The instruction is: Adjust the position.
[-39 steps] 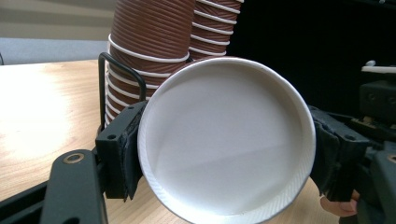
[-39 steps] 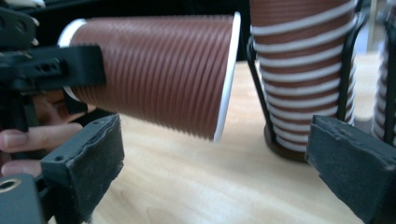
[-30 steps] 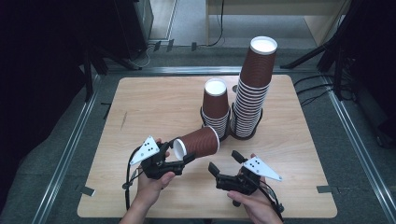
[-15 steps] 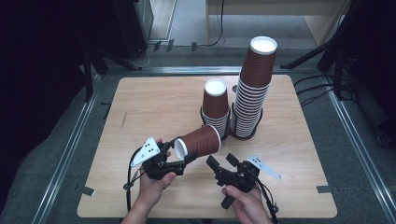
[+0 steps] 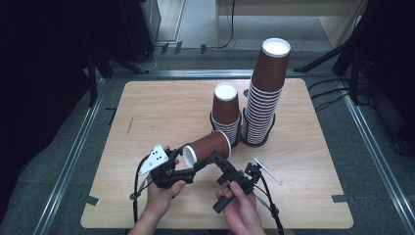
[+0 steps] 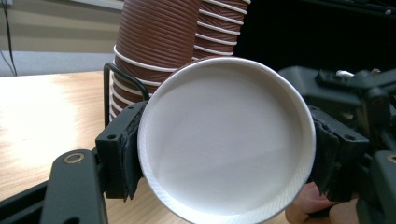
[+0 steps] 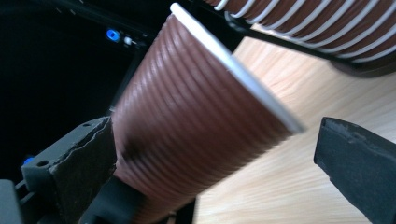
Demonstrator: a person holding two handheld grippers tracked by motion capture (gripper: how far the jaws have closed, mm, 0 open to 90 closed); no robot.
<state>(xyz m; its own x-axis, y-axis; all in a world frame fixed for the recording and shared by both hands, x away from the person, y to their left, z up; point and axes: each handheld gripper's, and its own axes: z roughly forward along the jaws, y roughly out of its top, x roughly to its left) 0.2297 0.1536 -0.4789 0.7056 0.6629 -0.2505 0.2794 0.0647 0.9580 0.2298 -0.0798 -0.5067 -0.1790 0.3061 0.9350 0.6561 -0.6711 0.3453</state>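
My left claw point(image 5: 195, 166) clamps the rim of the cup point(image 5: 208, 147), which points toward two o'clock over the table point(image 5: 147, 107), its body lying between my right claw's point(image 5: 235, 172) parted jaws.

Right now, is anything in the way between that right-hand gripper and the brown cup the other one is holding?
Nothing visible. The right gripper is open, with the brown cup lying sideways between its jaws and only bare table behind. The left gripper is shut on the cup's rim end, beside it rather than between.

A lab: wooden table point(image 5: 147, 112) in metal framing, trailing cables.
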